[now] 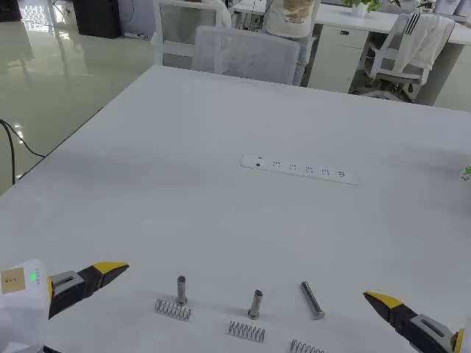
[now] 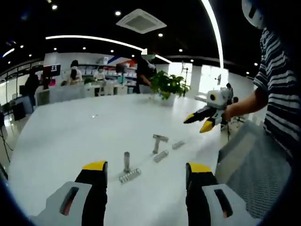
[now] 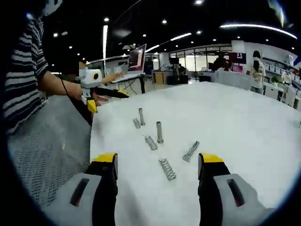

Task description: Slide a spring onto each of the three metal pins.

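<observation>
Hovering open: L gripper, R gripper; springs beside pins.

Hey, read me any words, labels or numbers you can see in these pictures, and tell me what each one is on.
Nothing here can be read for certain.
On the left gripper, a tan sticker: marks too small to read.
On the table, a power strip: printing too small to read.
Far back in the left gripper view, a dark sign: blurred.
</observation>
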`<state>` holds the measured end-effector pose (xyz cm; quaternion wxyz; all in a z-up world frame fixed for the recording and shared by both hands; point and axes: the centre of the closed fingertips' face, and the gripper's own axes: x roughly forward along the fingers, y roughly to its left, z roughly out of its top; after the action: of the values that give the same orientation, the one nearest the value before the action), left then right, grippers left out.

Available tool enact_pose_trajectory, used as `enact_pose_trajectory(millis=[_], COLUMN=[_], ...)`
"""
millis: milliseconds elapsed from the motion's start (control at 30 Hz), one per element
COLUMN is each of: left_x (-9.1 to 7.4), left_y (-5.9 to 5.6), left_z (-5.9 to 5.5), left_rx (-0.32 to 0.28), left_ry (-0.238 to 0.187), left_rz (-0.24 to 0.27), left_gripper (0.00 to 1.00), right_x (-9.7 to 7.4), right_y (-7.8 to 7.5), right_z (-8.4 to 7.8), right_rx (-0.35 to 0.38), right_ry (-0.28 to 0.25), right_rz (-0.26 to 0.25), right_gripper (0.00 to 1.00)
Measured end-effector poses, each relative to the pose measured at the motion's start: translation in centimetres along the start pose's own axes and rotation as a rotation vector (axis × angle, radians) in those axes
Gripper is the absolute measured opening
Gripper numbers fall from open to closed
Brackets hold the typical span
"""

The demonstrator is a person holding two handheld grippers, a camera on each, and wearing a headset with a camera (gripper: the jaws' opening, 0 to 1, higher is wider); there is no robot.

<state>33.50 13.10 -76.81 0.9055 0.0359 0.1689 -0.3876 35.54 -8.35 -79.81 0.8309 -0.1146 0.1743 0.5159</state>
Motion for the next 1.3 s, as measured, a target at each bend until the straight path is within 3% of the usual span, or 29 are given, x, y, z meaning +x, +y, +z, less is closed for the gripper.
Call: enact_pose_trajectory(millis=[400,1300], left_x=[-0.07,-0.15], left_y=[0.19,0.04], left_z=[0.31,-0.11], left_rx=[0.001,0.010], left_ry=[0.001,0.021], left_rz=[0.003,-0.009], left_gripper=[0.98,0.98], right_x=[-0.04,0.03], right_y=[-0.41,-0.06], right_z=[0.79,0.58], right_rx=[0.017,0.012], right_ry=[-0.014,0.000], right_rz=[-0.011,-0.002], right_gripper=[0.97,0.95])
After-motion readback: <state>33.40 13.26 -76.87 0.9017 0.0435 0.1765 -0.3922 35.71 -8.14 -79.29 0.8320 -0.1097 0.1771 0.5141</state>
